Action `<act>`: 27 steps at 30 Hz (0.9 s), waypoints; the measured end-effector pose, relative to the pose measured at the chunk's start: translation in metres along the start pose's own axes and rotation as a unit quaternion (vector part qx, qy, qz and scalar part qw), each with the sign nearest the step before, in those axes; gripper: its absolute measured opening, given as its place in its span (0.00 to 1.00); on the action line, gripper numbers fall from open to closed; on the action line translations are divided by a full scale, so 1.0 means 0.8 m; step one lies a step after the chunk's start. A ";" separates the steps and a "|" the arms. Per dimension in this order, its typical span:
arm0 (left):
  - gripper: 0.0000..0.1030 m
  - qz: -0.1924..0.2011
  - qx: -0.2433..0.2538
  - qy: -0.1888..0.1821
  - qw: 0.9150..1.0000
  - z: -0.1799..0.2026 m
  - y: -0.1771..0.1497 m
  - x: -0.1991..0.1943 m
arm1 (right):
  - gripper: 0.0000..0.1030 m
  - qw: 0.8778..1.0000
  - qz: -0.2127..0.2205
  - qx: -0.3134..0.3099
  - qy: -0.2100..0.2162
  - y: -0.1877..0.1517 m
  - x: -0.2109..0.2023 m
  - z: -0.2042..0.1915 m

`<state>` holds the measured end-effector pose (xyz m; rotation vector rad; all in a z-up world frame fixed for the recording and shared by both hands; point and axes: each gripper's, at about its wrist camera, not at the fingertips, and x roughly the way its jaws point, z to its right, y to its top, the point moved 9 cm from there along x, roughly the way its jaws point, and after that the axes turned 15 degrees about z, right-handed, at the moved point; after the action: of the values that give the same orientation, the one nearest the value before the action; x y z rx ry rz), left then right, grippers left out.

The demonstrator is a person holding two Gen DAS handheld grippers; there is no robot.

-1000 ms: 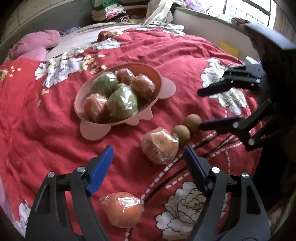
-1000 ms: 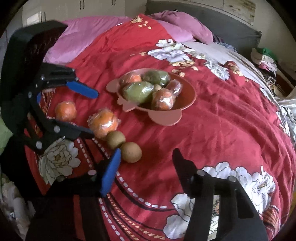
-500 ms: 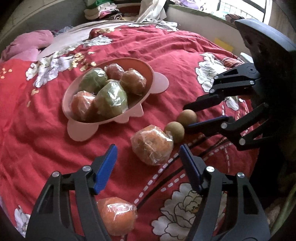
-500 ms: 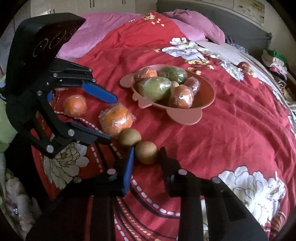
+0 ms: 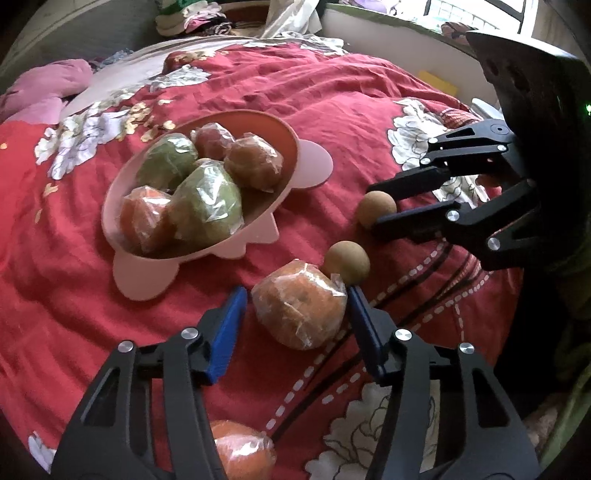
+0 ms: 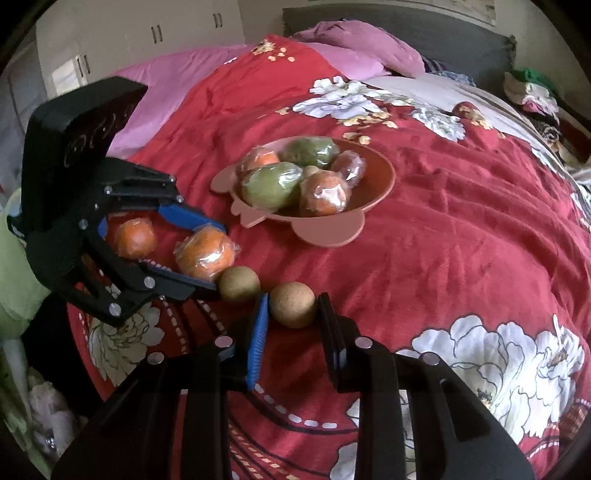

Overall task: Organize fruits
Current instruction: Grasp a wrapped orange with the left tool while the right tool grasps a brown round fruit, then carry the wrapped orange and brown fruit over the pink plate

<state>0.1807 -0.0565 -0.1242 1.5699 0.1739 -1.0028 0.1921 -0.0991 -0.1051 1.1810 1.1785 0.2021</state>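
Note:
A pink bowl (image 5: 306, 170) (image 6: 384, 184) on the red bedspread holds several plastic-wrapped fruits. My left gripper (image 5: 293, 299) is open, its blue pads either side of a wrapped orange (image 5: 301, 308) (image 6: 205, 253) that lies on the bed. My right gripper (image 6: 291, 306) (image 5: 384, 201) has closed in around a brown round fruit (image 6: 293, 304) (image 5: 375, 208); contact is unclear. A second brown fruit (image 5: 347, 262) (image 6: 238, 282) lies between them. Another wrapped orange (image 5: 240, 454) (image 6: 135, 238) lies under the left gripper.
The bed is covered by a red floral quilt (image 6: 461, 258). Pink pillows (image 6: 354, 48) lie at the head of the bed. Piled clothes (image 5: 192, 22) sit beyond the far edge. Cabinets (image 6: 147, 37) stand behind.
My left gripper moved forward until its pads flank the wrapped orange. My right gripper moved forward and narrowed around the brown fruit.

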 end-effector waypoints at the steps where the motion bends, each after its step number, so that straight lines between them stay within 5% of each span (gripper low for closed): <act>1: 0.42 0.001 -0.001 -0.002 1.000 0.001 0.000 0.000 | 0.25 1.000 0.001 0.003 -0.003 0.000 -0.001 0.002; 11: 0.39 0.020 -0.023 -0.008 0.999 0.000 0.010 -0.020 | 0.25 0.999 0.019 0.030 -0.018 0.009 -0.011 0.016; 27: 0.39 0.079 -0.076 0.050 0.993 -0.062 0.049 -0.076 | 0.25 0.997 0.059 0.043 -0.030 0.053 -0.025 0.019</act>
<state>0.1916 0.0003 -0.0584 1.4712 0.1868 -0.7699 0.2133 -0.1032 -0.0604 1.3257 1.0742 0.2039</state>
